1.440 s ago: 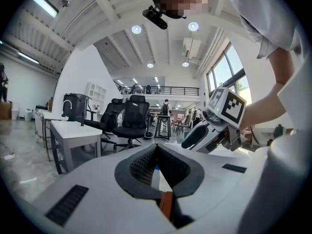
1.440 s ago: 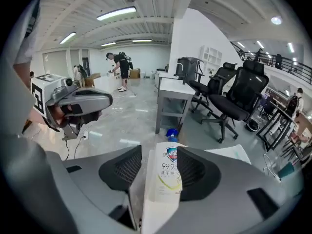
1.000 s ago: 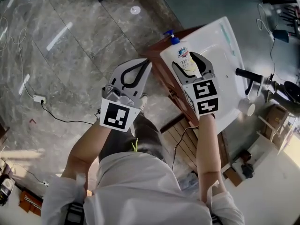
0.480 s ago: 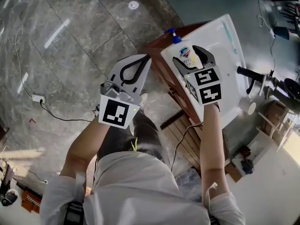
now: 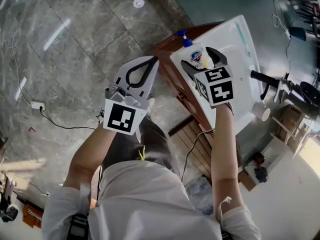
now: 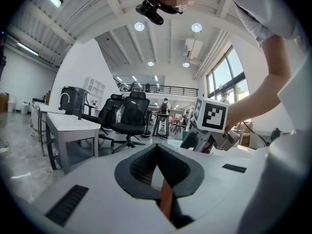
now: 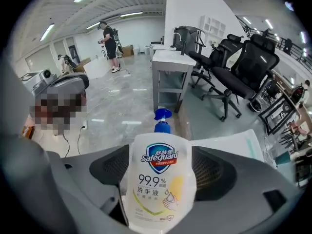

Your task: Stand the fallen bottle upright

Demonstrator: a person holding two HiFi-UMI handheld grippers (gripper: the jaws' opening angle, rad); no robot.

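A white hand-soap bottle (image 5: pixel 196 59) with a blue pump (image 5: pixel 185 38) lies flat near the left corner of the white table (image 5: pixel 240 39), pump toward the corner. My right gripper (image 5: pixel 198 57) points steeply down over it. Its jaws have just been opening and stand wide, one on each side of the bottle, and the pads do not press on it. In the right gripper view the bottle (image 7: pixel 158 179) fills the gap in the right gripper (image 7: pixel 163 152), label facing the camera. My left gripper (image 5: pixel 153 59) hovers over the floor left of the table, shut and holding nothing; the left gripper (image 6: pixel 157 146) looks out level.
The table sits on a brown wooden base (image 5: pixel 169 64). A black-handled tool (image 5: pixel 265 79) and a white cup (image 5: pixel 263 115) stand at the right. A power strip (image 5: pixel 38 104) with its cable lies on the marble floor. Office chairs (image 7: pixel 243 77) and a white desk (image 7: pixel 170 62) stand beyond.
My right gripper has sunk and tilted further down over the lying bottle, and its jaws have spread wider. The bottle has stayed in place. The left gripper has hardly shifted.
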